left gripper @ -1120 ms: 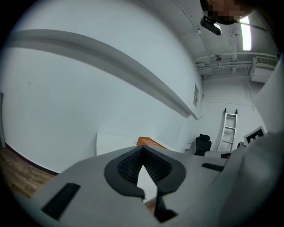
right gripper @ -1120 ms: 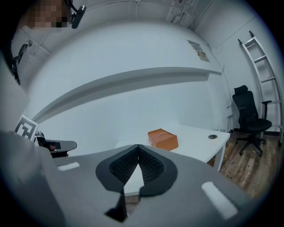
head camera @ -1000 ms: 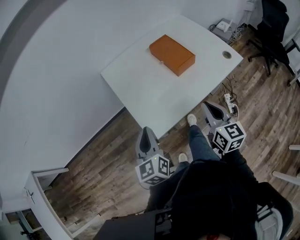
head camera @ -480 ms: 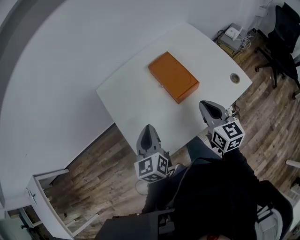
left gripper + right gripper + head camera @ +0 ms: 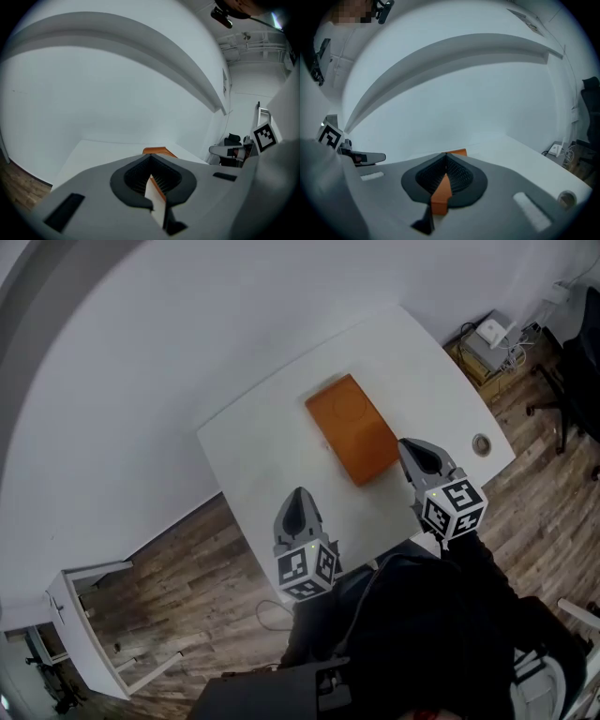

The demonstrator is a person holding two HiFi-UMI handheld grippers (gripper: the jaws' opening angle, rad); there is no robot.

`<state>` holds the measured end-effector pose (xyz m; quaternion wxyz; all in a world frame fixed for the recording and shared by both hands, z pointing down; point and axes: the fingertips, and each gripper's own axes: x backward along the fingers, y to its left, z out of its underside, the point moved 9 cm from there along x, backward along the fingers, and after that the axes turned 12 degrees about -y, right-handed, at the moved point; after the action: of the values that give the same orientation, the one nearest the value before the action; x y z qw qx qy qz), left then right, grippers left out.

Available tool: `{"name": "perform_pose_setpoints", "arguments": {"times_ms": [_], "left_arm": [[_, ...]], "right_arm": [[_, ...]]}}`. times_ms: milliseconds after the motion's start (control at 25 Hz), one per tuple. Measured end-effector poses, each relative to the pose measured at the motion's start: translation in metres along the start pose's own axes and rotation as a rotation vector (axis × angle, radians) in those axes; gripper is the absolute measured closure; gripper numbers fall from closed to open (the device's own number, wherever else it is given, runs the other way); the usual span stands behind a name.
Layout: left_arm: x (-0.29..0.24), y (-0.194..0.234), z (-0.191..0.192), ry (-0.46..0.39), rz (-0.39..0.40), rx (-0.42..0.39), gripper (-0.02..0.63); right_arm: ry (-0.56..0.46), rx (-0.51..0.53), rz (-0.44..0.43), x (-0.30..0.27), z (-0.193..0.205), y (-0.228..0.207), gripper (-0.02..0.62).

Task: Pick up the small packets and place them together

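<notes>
Left claw (image 5: pixel 298 501): is pointing toward 12 o'clock and slightly downward, jaws pressing together, gripping nothing.
Right claw (image 5: pixel 415 450): is pointing toward 11 o'clock and slightly downward, jaws meeting at the tips, gripping nothing.
Spacing: left claw is sitting at 8 o'clock of the right claw, well apart.

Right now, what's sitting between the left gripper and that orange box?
Nothing. In the head view, only bare white table lies between the left gripper and the orange box.
</notes>
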<state>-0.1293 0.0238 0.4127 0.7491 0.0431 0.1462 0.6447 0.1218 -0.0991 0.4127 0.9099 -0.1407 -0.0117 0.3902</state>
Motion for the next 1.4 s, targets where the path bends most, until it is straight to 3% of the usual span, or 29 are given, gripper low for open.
{"name": "perform_pose_setpoints", "arguments": {"times_ms": [240, 400, 720, 760, 800, 1000, 1200, 1400], "left_arm": [[-0.02, 0.009, -0.003, 0.03, -0.045, -0.03, 0.607], [-0.035, 0.015, 0.001, 0.052, -0.001, -0.024, 0.607], [-0.087, 0.032, 0.035, 0.155, 0.227, 0.044, 0.607], [-0.095, 0.034, 0.039, 0.165, 0.275, 0.044, 0.554], [-0.103, 0.035, 0.044, 0.176, 0.322, 0.039, 0.52], [-0.132, 0.038, 0.067, 0.241, 0.511, -0.043, 0.492], [-0.15, 0.037, 0.09, 0.346, 0.6, -0.108, 0.492], [-0.156, 0.033, 0.1, 0.372, 0.67, -0.144, 0.477]], "right_arm": [[0.043, -0.002, -0.014, -0.024, 0.002, -0.01, 0.594], [0.055, 0.004, 0.014, -0.035, 0.006, -0.009, 0.594], [0.106, 0.037, 0.065, -0.045, 0.02, -0.002, 0.594], [0.113, 0.043, 0.063, -0.047, 0.022, 0.0, 0.594], [0.119, 0.05, 0.061, -0.048, 0.023, 0.002, 0.594], [0.141, 0.068, 0.069, -0.046, 0.031, 0.009, 0.594], [0.16, 0.073, 0.062, -0.046, 0.037, 0.015, 0.594], [0.185, 0.081, 0.056, -0.043, 0.046, 0.018, 0.594]]}}
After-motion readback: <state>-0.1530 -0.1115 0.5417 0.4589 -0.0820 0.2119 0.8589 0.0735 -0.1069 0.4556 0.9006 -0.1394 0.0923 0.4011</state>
